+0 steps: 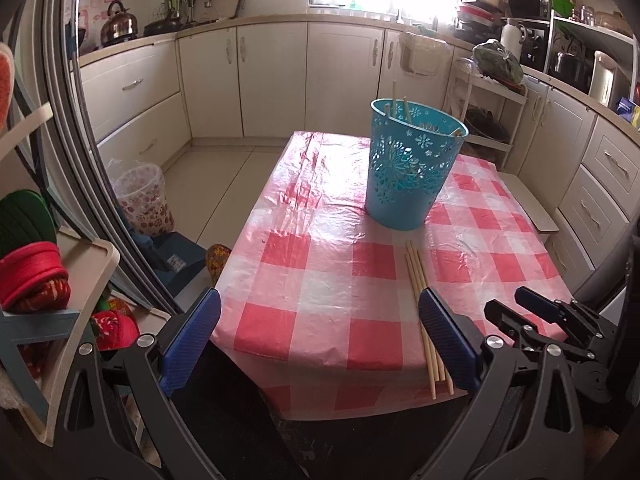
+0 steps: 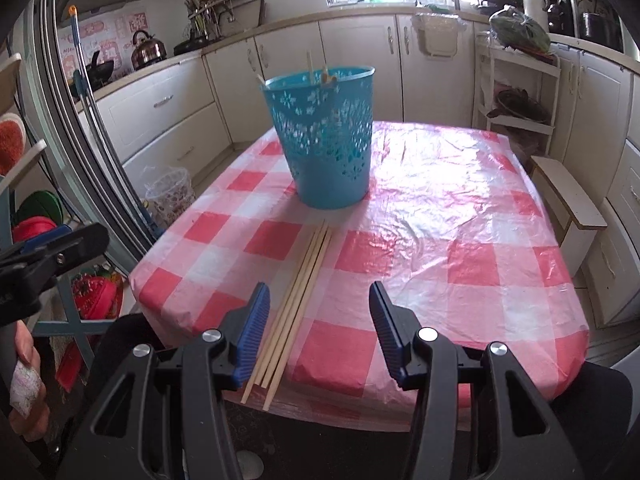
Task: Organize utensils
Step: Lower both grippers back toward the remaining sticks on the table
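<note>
Some sticks are already held in the perforated turquoise plastic basket (image 2: pixel 326 136); four pale wooden chopsticks (image 2: pixel 298 296) remain at lower centre of the surface (image 2: pixel 460 240). Left tongs (image 1: pixel 320 340) and right tongs (image 2: pixel 318 332) are spread wide, empty.

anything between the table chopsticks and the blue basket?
No. Only bare checked tablecloth separates the loose chopsticks from the blue basket; clearest in the right wrist view.

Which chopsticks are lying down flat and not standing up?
The bundle of chopsticks on the checked tablecloth, in front of the blue basket. They lie flat near the table's front edge; the other chopsticks stand inside the basket, tips poking out.
</note>
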The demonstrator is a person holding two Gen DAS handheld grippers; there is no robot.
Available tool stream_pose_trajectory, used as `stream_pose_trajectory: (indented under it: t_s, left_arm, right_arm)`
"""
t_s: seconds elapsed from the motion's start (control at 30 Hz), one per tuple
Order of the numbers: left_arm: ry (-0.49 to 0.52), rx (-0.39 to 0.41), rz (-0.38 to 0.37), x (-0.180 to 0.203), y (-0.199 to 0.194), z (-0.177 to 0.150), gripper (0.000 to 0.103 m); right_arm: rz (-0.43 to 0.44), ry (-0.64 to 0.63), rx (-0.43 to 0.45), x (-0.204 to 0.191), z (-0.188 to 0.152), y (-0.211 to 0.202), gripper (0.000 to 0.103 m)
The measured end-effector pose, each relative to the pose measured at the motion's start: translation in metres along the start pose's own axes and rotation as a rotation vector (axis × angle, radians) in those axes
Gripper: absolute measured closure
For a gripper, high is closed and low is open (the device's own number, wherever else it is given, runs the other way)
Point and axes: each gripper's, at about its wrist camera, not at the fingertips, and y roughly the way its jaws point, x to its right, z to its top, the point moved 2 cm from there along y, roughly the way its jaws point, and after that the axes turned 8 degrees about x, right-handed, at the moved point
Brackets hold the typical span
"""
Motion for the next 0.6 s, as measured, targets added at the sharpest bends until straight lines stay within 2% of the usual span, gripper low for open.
stream_pose_trajectory:
  t_s: [0.03, 0.17, 0.33, 0.6]
  left_arm:
    - [-0.015, -0.018, -0.002, -0.003, 0.006, -0.003, 0.008]
    - [-0.036, -0.053, -0.01, -0.007, 0.023, -0.009, 0.008]
    - [-0.029, -0.074, -0.016, -0.004, 0.042, -0.013, 0.008]
    - [-0.008, -0.117, -0.057, 0.013, 0.067, -0.015, 0.008]
  right_arm:
    - [-0.001, 0.0, -0.024, 0.001, -0.002, 0.011, 0.065]
    - [0.003, 0.023, -0.089, 0.003, -0.009, 0.048, 0.076]
    - [0.003, 0.028, -0.109, 0.003, -0.008, 0.075, 0.077]
    - [-0.021, -0.031, -0.11, 0.007, -0.004, 0.09, 0.08]
